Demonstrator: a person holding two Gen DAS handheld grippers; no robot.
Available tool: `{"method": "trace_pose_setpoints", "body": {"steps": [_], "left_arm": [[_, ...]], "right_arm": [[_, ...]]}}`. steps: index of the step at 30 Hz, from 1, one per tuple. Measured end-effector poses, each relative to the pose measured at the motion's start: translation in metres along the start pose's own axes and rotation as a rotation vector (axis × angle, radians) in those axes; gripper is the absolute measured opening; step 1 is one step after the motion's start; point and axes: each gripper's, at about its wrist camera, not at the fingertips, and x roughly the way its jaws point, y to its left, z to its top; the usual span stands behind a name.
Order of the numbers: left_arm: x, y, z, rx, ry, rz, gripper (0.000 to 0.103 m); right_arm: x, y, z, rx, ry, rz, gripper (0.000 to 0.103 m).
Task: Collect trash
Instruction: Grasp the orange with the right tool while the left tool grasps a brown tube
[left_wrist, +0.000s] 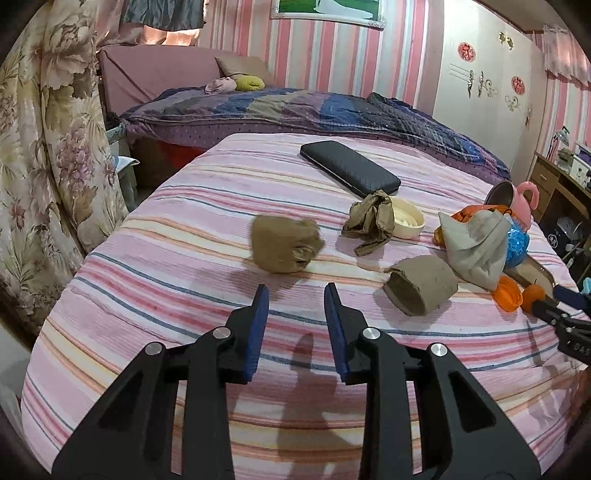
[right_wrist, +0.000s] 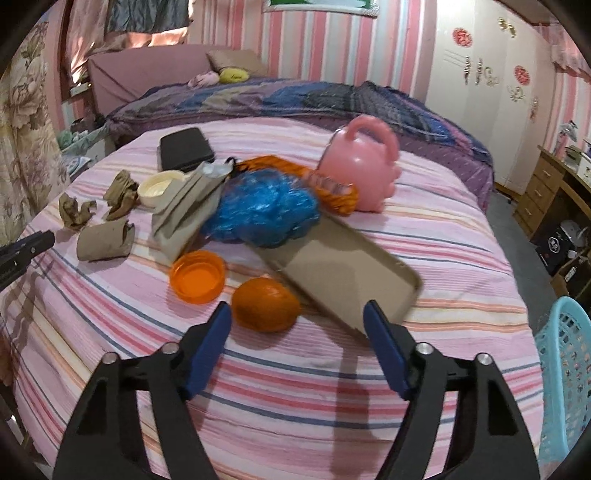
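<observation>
Trash: crumpled paper (left_wrist: 284, 243) on bed | cream tub (left_wrist: 406, 219) | left claw (left_wrist: 295, 295) agape | right claw (right_wrist: 297, 314) agape

The wad (left_wrist: 284, 248) was motion-blurred; the basket (right_wrist: 565, 387) ran off the right edge; cloth (right_wrist: 192, 214) hid part of the tub (right_wrist: 159, 189).

bare sheet (left_wrist: 155, 302) ahead, paper wad (left_wrist: 284, 248) beyond

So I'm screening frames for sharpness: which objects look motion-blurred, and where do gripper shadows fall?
Left wrist view: the crumpled brown paper is smeared; left gripper shadow lies on the striped sheet. Right wrist view: blue plastic bag and cardboard piece look soft.
</observation>
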Motion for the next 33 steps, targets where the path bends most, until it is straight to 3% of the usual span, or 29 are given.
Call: {"method": "trace_pose_setpoints", "body": {"steps": [3, 4, 6, 7, 13, 17, 19, 21, 23, 25, 33], "left_arm": [[0.000, 0.004, 0.001, -0.018, 0.003, -0.001, 0.039], [-0.001, 0.006, 0.002, -0.028, 0.001, 0.007, 0.048], [-0.003, 0.008, 0.004, -0.040, -0.009, 0.016, 0.060], [-0.003, 0.009, 0.005, -0.044, -0.014, 0.021, 0.065], [0.008, 0.010, 0.022, -0.006, 0.005, 0.073, 0.076], [0.026, 0.012, 0.034, 0.017, 0.036, 0.085, 0.078], [0.037, 0.014, 0.037, 0.014, 0.076, 0.068, 0.077], [0.042, 0.016, 0.038, 0.007, 0.090, 0.032, 0.066], [0.045, 0.016, 0.037, 0.014, 0.112, -0.007, 0.041], [0.046, 0.014, 0.035, 0.024, 0.121, -0.015, 0.030], [0.015, 0.001, 0.023, 0.050, 0.051, 0.007, 0.030]], "right_arm": [[0.004, 0.005, 0.001, -0.017, 0.009, 0.016, 0.061], [0.005, 0.006, 0.002, -0.020, 0.011, 0.024, 0.059], [0.007, 0.007, 0.001, -0.021, 0.017, 0.060, 0.042], [0.007, 0.007, 0.001, -0.021, 0.015, 0.064, 0.040], [-0.002, 0.001, 0.000, 0.006, -0.035, 0.094, 0.037], [-0.011, -0.005, -0.003, 0.003, -0.060, 0.073, 0.037], [-0.017, -0.011, -0.004, -0.006, -0.073, 0.055, 0.037], [-0.019, -0.015, -0.005, -0.007, -0.079, 0.047, 0.037], [-0.024, -0.021, -0.007, -0.007, -0.089, 0.035, 0.037], [-0.027, -0.029, -0.010, 0.011, -0.095, 0.034, 0.037], [-0.039, -0.050, -0.024, 0.039, -0.117, 0.018, 0.037]]}}
